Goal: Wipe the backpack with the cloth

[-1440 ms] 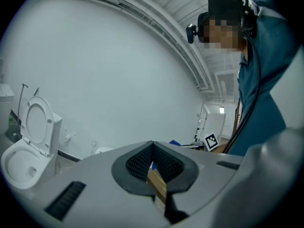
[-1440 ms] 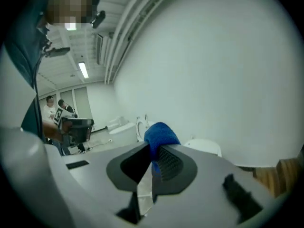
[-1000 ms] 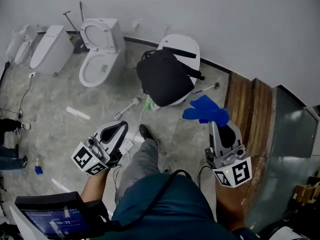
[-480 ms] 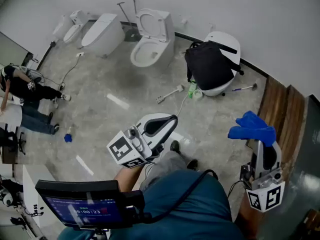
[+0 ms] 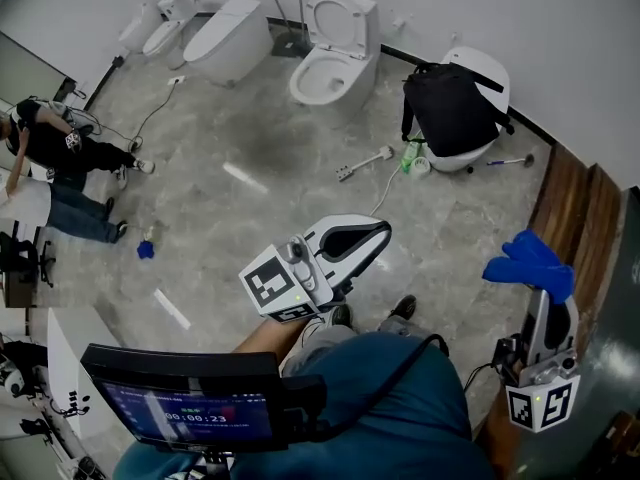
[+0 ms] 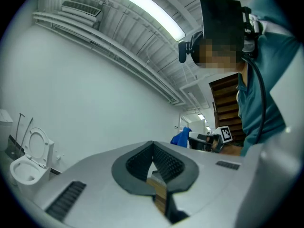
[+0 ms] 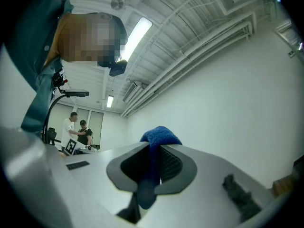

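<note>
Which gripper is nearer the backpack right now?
Left, by the head view. The left gripper reaches forward, below-left of the backpack; the right gripper, shut on the blue cloth, sits farther back, lower-right.

place: test room | toilets (image 5: pixel 333 43) along wall | marble floor (image 5: pixel 250 168) | ceiling strip lights (image 6: pixel 152 12)

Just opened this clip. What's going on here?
A person stands in a room with several toilets, holding tongs in each hand. The right tongs are shut on a blue cloth. The left tongs are shut and empty. The black backpack lies on a white toilet by the wall, well away from both tongs, so no wiping is under way.
</note>
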Available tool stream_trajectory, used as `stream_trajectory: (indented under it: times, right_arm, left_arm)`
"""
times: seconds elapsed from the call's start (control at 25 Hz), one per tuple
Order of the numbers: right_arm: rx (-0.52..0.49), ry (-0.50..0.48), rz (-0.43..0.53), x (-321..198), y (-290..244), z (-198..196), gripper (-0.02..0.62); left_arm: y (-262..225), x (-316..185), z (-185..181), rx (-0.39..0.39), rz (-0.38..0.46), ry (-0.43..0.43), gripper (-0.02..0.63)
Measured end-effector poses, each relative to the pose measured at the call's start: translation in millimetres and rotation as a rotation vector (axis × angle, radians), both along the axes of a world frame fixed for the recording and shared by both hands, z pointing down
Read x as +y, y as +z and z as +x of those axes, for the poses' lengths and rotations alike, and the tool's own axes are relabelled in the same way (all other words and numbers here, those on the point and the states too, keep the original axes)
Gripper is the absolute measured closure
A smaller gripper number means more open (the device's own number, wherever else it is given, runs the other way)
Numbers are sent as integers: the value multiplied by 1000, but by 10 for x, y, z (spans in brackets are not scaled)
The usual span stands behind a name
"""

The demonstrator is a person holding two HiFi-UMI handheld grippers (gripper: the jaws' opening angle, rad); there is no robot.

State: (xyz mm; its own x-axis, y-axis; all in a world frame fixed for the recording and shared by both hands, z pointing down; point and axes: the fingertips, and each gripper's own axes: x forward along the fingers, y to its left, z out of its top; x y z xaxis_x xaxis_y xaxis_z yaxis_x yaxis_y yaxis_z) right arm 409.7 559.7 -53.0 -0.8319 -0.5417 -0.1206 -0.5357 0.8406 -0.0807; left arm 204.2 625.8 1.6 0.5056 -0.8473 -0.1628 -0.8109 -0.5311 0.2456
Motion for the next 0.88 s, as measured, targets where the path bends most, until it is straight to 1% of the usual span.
stream_trajectory:
  times: [0.16, 0.4, 0.52, 0.64, 0.76, 0.88]
  right_arm:
    - [10, 36, -1, 412, 20, -239, 568]
    - [8, 63, 31, 1132, -90, -580, 568]
    - [9, 77, 48, 1450, -141, -612, 567]
    - [19, 86, 63, 1724, -173, -586, 566]
    - [32, 88, 60, 1810, -200, -533, 567]
    - [44, 88, 49, 1840, -205, -458, 566]
  left_arm:
    - [88, 380, -133, 13, -2, 53, 600]
    - [30, 1061, -367, 40, 30, 103, 600]
    - [26, 1327, -402, 38, 42, 118, 600]
    - [-25, 1562, -367, 63, 67, 139, 600]
    - [-90, 1619, -311, 82, 77, 149, 600]
    - [-76, 1613, -220, 65, 61, 151, 600]
